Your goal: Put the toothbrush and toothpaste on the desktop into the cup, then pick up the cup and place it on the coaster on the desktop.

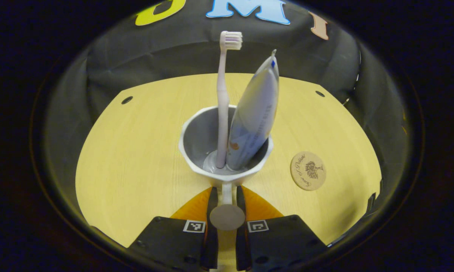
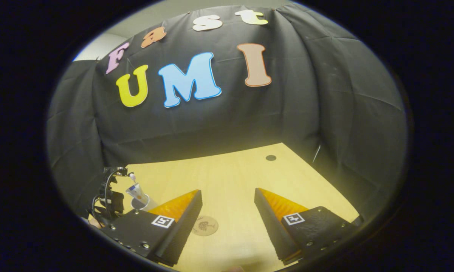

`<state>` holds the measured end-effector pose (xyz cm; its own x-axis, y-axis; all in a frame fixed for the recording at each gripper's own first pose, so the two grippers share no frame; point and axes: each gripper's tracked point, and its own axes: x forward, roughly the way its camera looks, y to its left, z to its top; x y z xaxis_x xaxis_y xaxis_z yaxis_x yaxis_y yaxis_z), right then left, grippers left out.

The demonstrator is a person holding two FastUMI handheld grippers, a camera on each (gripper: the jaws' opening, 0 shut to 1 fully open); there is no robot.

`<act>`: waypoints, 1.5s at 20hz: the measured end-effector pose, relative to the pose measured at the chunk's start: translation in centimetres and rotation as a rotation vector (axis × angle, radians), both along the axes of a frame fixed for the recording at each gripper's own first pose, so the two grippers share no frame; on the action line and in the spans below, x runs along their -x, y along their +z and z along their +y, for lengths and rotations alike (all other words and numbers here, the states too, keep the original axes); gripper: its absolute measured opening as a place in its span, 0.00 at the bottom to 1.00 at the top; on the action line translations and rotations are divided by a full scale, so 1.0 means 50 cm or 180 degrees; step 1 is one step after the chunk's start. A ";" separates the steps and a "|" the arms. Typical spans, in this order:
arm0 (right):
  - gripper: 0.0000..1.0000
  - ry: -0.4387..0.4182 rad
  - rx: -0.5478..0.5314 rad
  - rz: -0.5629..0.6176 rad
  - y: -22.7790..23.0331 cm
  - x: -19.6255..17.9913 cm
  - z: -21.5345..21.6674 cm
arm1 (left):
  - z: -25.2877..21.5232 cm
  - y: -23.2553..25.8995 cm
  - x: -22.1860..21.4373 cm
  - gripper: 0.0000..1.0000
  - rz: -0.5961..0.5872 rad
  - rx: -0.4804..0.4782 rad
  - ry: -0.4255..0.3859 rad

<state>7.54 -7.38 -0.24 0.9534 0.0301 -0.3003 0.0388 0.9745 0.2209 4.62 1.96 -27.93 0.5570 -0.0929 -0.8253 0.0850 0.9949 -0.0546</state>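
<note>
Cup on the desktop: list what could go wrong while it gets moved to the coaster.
1. The left gripper pinches only the thin handle of the cup, so the cup may swivel or slip once lifted.
2. The toothbrush and toothpaste stand tall and lean over the rim; a tilt could tip them out.
3. The coaster is small, so the cup could land partly off it.

desktop (image 1: 136, 151) bare left | coaster (image 1: 308, 170) top free, seemingly
</note>
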 end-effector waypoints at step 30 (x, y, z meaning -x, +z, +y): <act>0.89 -0.0398 -0.0028 0.0000 -0.020 0.059 -0.184 | -0.321 -0.033 0.013 0.25 0.0247 0.0067 -0.0722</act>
<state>4.60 -16.60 -1.23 0.9498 -0.0864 -0.3006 0.1599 0.9601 0.2294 3.97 -14.09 -29.56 0.4550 -0.2261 -0.8613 0.3008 0.9494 -0.0903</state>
